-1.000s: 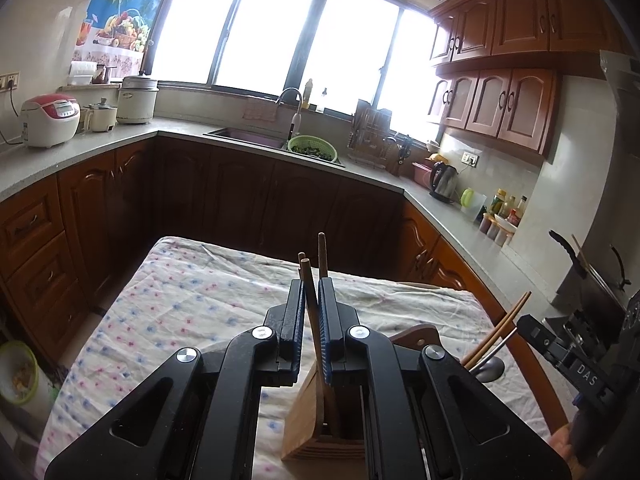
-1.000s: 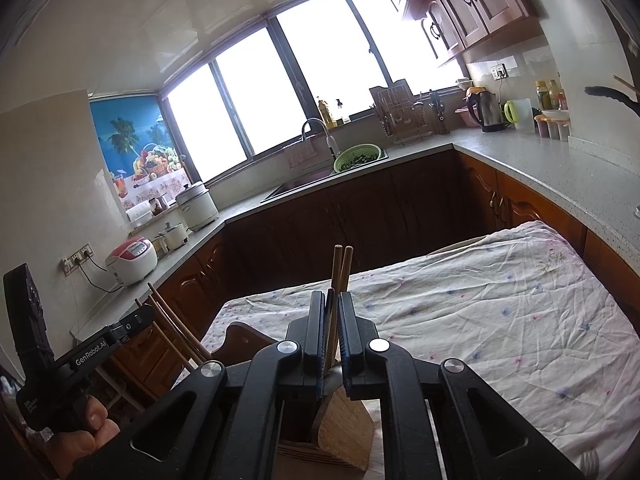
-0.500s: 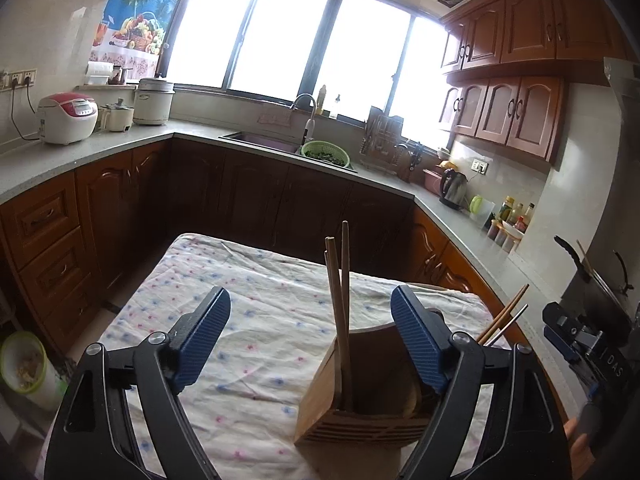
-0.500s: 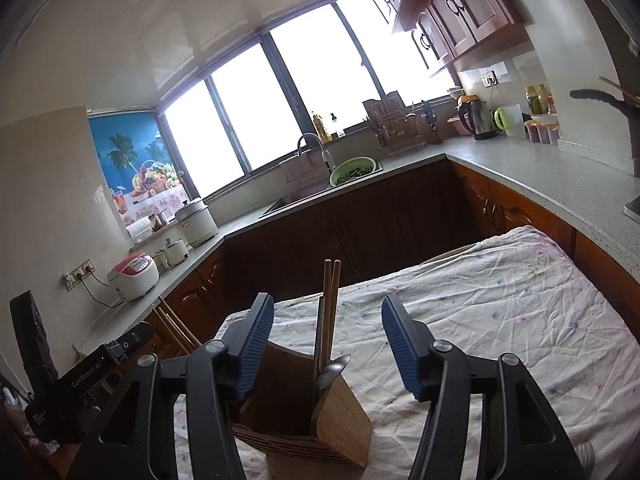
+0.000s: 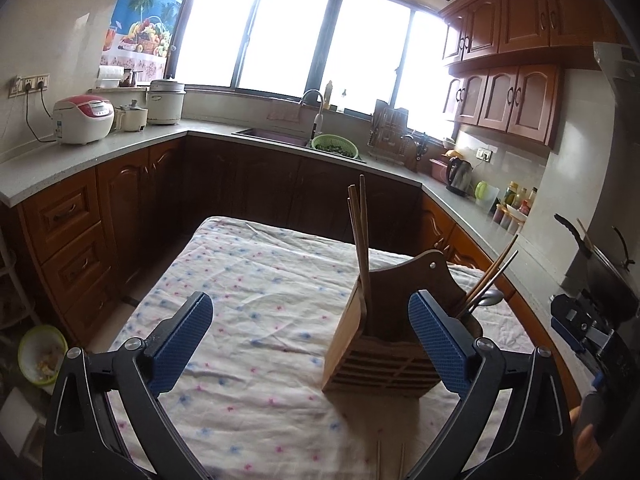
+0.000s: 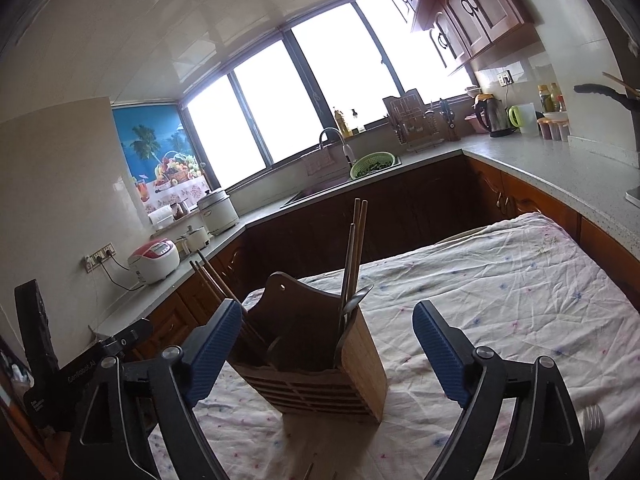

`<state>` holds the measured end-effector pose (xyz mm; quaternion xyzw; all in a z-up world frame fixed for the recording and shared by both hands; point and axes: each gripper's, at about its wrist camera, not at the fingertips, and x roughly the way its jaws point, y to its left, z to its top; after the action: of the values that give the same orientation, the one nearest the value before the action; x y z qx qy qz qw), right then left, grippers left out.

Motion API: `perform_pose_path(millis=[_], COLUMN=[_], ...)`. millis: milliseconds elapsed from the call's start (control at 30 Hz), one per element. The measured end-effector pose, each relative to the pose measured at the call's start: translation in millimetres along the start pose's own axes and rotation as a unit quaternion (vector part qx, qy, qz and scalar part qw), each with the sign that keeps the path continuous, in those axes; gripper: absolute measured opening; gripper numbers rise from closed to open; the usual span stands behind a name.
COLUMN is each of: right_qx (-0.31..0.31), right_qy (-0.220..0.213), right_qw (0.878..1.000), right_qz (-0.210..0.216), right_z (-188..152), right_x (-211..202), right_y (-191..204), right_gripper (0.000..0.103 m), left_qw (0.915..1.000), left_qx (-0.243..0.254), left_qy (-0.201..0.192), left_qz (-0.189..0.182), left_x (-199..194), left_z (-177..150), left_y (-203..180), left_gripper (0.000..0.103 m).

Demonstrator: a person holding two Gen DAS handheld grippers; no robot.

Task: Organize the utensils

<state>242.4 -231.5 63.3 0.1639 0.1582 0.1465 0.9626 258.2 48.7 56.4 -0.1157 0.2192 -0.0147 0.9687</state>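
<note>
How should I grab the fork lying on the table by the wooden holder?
Only the fork's tines show, at the right gripper's lower right; its handle is hidden. It lies flat on the tablecloth, so probably come from above and pinch the narrow neck behind the tines, one finger each side.

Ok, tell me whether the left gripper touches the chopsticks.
Apart. In the left wrist view the left gripper, jaws just opened, stands wide, with the chopsticks upright in the holder beyond.
</note>
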Motion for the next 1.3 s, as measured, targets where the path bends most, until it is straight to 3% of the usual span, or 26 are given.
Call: perform_pose_path(millis=[300, 467, 800, 933, 1133, 1300], right_qx=[-0.008, -0.018, -0.049, -0.077, -0.122, -0.139], right_qy=[-0.011, -0.012, -0.03, -0.036, -0.049, -0.075], right_qw=[1.0, 1.0, 0.998, 0.996, 0.991, 0.987], right_qz=[0.014, 0.019, 0.01, 0.004, 0.007, -0.001], right_z=[-16.2, -30.5, -58.4, -66.6, -52.7, -62.6], right_x=[-36.9, -56.3, -108.0, -126.4, -152.3, -167.9], right_y=[12.6, 20.2, 34.9, 44.9, 63.5, 66.3], right_gripper=[0.091, 0.092, 0.098, 0.1, 0.103, 0.103], left_qw=[0.9999, 0.9998, 0.9995, 0.9994, 0.9977, 0.9959], left_qx=[-0.007, -0.01, -0.016, -0.006, 0.035, 0.055], left_qy=[-0.003, -0.016, -0.028, -0.033, -0.054, -0.072], left_qz=[-0.012, -0.001, -0.005, -0.014, -0.023, -0.002], left_x=[-45.8, -75.1, -125.1, -142.3, -165.5, -168.9], left_z=[-21.9, -39.1, -56.1, -62.6, -58.9, -83.6], left_y=[11.3, 19.5, 24.0, 20.4, 0.8, -7.8], left_gripper=[0.101, 0.101, 0.103, 0.103, 0.103, 0.103])
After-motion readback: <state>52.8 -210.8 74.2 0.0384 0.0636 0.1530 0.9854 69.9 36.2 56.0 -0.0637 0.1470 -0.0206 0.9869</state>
